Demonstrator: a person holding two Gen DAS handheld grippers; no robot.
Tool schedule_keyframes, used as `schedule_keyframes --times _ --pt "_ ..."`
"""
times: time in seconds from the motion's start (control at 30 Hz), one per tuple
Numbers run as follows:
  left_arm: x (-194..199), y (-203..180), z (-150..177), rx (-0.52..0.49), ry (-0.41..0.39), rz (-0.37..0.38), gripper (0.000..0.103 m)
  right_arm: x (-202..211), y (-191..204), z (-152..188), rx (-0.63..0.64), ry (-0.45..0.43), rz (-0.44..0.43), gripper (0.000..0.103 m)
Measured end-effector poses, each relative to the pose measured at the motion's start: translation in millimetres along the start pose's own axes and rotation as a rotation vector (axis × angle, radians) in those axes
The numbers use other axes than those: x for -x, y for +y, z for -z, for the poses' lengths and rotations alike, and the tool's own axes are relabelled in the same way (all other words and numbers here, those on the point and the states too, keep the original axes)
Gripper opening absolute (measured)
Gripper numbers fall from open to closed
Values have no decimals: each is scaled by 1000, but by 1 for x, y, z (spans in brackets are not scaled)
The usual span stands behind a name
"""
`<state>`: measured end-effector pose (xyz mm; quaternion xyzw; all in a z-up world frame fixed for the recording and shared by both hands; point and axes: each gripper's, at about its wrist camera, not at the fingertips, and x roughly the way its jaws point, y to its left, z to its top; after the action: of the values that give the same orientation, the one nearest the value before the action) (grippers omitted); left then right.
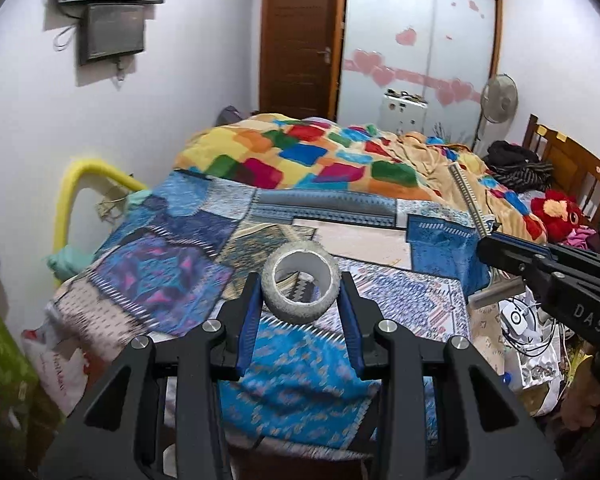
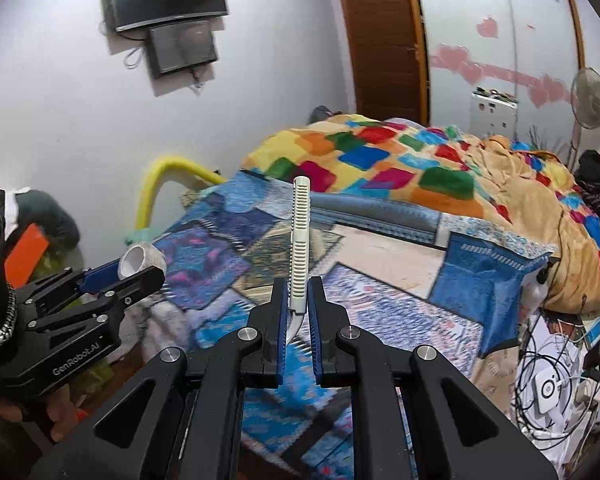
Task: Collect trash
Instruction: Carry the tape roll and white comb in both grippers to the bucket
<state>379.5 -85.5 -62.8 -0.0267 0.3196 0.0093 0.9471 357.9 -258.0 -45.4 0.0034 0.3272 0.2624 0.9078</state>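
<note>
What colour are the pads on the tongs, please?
Blue pads, clearest in the left wrist view.

Left claw grips tape roll above bed

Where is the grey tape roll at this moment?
The tape roll is clamped in the left gripper, lifted above the blue patterned bedspread. In the right wrist view it appears at far left.

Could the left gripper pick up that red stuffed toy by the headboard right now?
Probably not: the left gripper already grips a tape roll, and the red stuffed toy lies far across the bed.
</note>
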Motion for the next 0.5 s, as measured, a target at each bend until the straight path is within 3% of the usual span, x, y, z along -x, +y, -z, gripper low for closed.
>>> schedule_keyframes --times 0.5 --pt "109 99 66 118 -18 -150 37 15 126 30 124 39 -160 9"
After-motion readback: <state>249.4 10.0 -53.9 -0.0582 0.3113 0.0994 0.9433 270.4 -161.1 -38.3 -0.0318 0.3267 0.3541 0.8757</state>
